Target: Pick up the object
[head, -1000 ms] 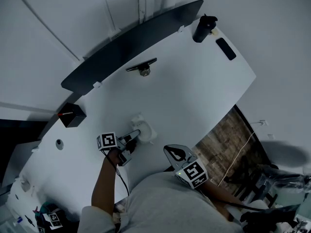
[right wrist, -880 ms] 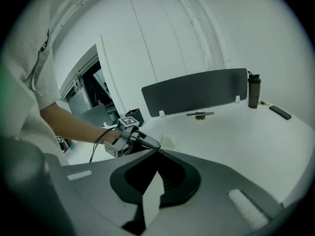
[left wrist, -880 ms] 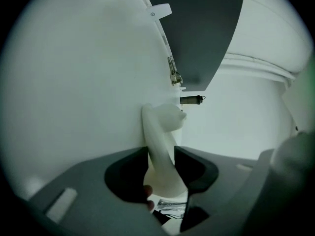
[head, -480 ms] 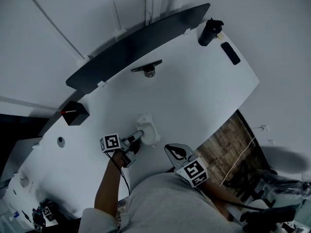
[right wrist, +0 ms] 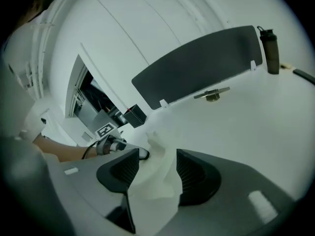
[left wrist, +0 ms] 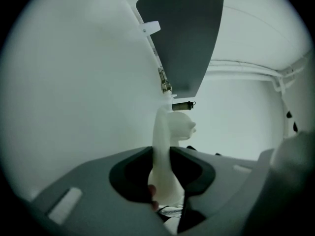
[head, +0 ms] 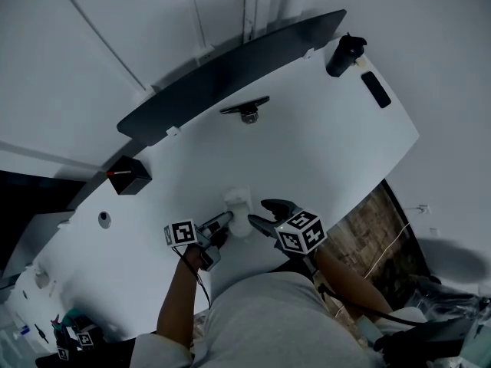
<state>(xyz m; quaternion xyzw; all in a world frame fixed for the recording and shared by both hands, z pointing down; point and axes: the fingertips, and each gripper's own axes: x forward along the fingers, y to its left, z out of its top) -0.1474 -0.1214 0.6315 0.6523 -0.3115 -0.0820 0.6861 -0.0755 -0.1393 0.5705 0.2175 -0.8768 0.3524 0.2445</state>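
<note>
The object is a small white figurine (head: pixel 238 205) standing on the white table (head: pixel 322 152). My left gripper (head: pixel 222 221) comes at it from the left. In the left gripper view its jaws are closing, and the dark pads (left wrist: pixel 140 168) press on both sides of the figurine's thin upright part (left wrist: pixel 164 141). My right gripper (head: pixel 259 213) reaches in from the right with its jaws opening. In the right gripper view the figurine (right wrist: pixel 156 173) sits between those spread jaws, with a gap on its right side. The left gripper (right wrist: pixel 115 144) shows there just behind the figurine.
A dark partition panel (head: pixel 230 71) runs along the table's far edge. On the table are a black bottle (head: pixel 343 56), a flat black slab (head: pixel 376 89), a small dark stand (head: pixel 245 110), a black box (head: pixel 129 181) and a small round piece (head: pixel 104 219). Brown floor (head: pixel 360 228) lies beyond the right edge.
My right gripper has moved from beside my body forward to the figurine, and its jaws have spread around it. The left gripper stays at the figurine, its jaws narrower.
</note>
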